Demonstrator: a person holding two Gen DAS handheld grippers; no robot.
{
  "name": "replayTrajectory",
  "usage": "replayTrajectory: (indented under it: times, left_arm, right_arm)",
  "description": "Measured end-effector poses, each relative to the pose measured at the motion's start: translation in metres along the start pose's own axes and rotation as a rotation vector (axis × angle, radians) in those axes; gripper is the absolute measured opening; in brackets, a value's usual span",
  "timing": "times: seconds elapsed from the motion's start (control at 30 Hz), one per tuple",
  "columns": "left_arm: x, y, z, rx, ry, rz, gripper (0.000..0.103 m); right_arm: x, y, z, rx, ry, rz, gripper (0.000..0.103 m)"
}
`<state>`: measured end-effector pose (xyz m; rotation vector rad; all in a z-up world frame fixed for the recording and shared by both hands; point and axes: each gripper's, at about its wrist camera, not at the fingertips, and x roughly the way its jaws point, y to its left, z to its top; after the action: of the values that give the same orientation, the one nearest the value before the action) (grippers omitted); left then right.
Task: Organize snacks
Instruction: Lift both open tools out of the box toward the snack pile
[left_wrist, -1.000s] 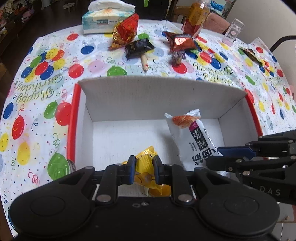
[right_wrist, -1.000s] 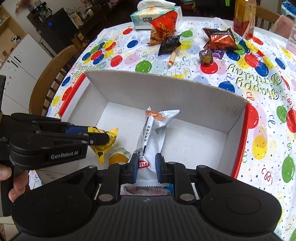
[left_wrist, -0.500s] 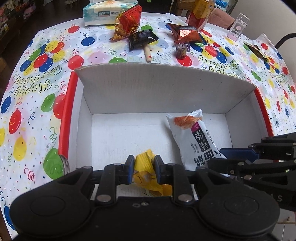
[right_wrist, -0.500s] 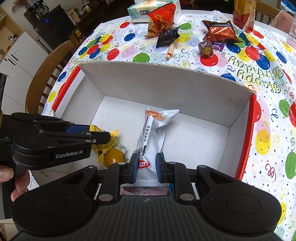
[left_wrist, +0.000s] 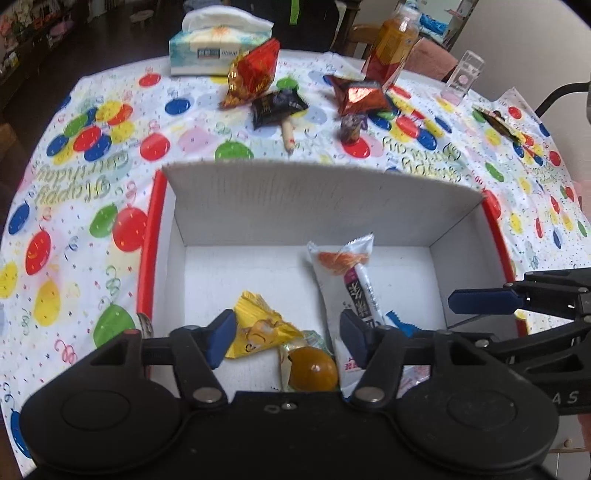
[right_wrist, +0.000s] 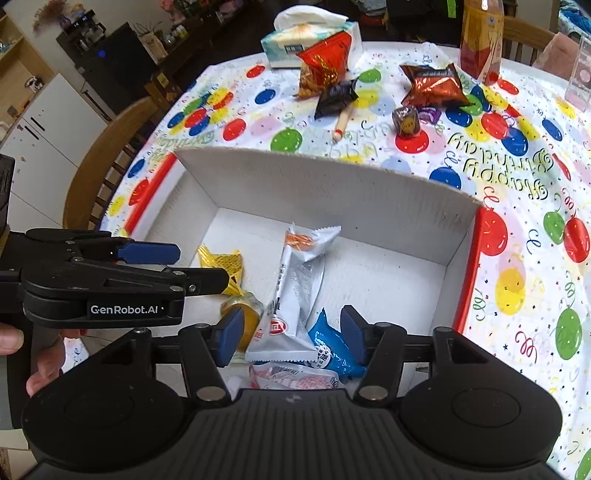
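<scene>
A white cardboard box with red edges (left_wrist: 295, 199) (right_wrist: 332, 192) stands on the balloon tablecloth. Inside it lie a yellow snack packet (left_wrist: 258, 325) (right_wrist: 221, 264), an orange jelly cup (left_wrist: 312, 371) (right_wrist: 245, 314), a long white packet (left_wrist: 347, 273) (right_wrist: 299, 280) and a blue packet (right_wrist: 330, 347). My left gripper (left_wrist: 288, 341) hangs open over the yellow packet and jelly cup. My right gripper (right_wrist: 291, 338) is open above the white and blue packets. Each gripper also shows from the side in the other view.
Beyond the box lie a red snack bag (left_wrist: 255, 74), a black packet (left_wrist: 277, 107), a red-brown foil bag (left_wrist: 358, 96), a small wrapped candy (left_wrist: 351, 127) and a stick snack (left_wrist: 288, 134). A tissue box (left_wrist: 218, 48) and a drink bottle (left_wrist: 391, 51) stand at the back. A wooden chair (right_wrist: 96, 166) is left.
Both grippers have opened. The yellow packet and the white packet, held a moment ago, now lie loose in the box. Both grippers have pulled back and up a little.
</scene>
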<state>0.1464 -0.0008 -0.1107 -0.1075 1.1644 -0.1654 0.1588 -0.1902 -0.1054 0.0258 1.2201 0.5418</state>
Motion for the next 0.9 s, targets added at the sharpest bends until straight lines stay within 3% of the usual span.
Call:
replayTrajectory:
  times: [0.1,0.27,0.4,0.77,0.9]
  left_arm:
    - [-0.011,-0.001,0.003,0.004,-0.026,-0.006,0.064]
    - [-0.029,-0.003,0.010,0.003,-0.074,-0.012,0.074]
    - [-0.043,-0.007,0.017,0.012,-0.117,-0.009,0.081]
    - [-0.068,-0.022,0.050,0.054,-0.251,0.036,0.100]
    - [-0.068,-0.024,0.068,0.045,-0.286,0.049,0.102]
  right_arm:
    - [-0.011,0.000,0.002,-0.006,-0.015,0.001,0.062]
    - [-0.033,-0.001,0.007,-0.010,-0.054,0.009,0.065]
    - [-0.053,-0.003,0.016,-0.015,-0.098,0.009,0.074]
    - [-0.087,-0.022,0.057,-0.033,-0.192,-0.032,0.076]
    - [-0.090,-0.036,0.077,-0.017,-0.219,-0.044,0.081]
